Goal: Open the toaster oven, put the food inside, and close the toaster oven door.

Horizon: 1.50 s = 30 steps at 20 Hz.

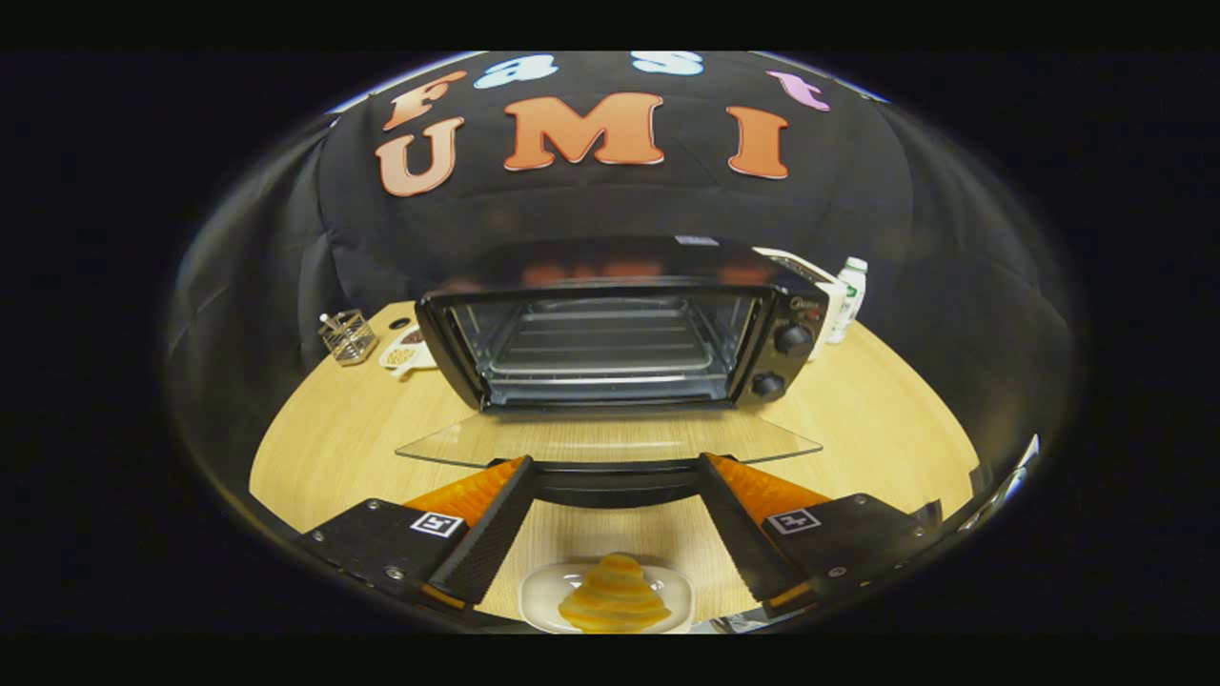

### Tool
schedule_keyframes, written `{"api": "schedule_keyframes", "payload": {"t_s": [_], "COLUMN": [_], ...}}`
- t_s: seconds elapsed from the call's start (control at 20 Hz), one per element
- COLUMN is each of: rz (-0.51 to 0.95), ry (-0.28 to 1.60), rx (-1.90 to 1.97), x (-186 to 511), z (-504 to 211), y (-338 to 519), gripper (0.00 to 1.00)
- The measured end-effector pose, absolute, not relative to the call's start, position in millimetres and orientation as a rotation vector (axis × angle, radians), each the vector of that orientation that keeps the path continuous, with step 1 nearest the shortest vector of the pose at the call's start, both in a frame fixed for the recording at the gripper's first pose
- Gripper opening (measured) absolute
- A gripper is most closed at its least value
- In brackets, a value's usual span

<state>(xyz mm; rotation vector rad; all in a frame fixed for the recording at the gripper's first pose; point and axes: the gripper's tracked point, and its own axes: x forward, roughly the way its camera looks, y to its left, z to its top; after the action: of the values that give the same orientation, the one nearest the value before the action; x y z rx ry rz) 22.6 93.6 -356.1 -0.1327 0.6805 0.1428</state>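
The pale wooden surface [886,429] ran back to the black cloth wall. The toaster oven [620,324] stood at the far middle, its glass door [610,440] folded down flat. The tongs [615,467] were spread wide, pinching nothing, tips just short of the door's handle. The food [615,595], a croissant, lay on a white dish [543,595] near, between the fingers. A wire holder [348,335] sat far left, a bottle [848,295] far right.

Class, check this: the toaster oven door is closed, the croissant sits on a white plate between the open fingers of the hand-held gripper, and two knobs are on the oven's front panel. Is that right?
Not quite. The gripper view shows the toaster oven door open, folded down flat with the rack visible inside. The rest holds: the croissant sits on the white plate between the open fingers of the hand-held gripper, and two knobs are on the oven's front panel.
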Motion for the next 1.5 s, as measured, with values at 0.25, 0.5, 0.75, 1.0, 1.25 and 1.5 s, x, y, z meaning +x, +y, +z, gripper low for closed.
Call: {"api": "schedule_keyframes", "payload": {"t_s": [0.25, 0.5, 0.75, 1.0, 1.25, 1.5], "rz": [0.127, 0.121, 0.114, 0.112, 0.097, 0.071], "ry": [0.762, 0.803, 0.84, 0.869, 0.824, 0.795], "rx": [-0.11, -0.105, -0.101, -0.082, -0.087, -0.087], "x": [4.7, -1.8, -6.6, -13.7, -33.1, -68.3], "z": [-393.8, -416.5, -433.6, -430.5, -397.1, -376.1], "y": [83.5, 80.4, 77.0, 75.3, 65.2, 58.2], "gripper": [1.0, 1.0, 1.0, 0.99, 0.99, 0.99]}}
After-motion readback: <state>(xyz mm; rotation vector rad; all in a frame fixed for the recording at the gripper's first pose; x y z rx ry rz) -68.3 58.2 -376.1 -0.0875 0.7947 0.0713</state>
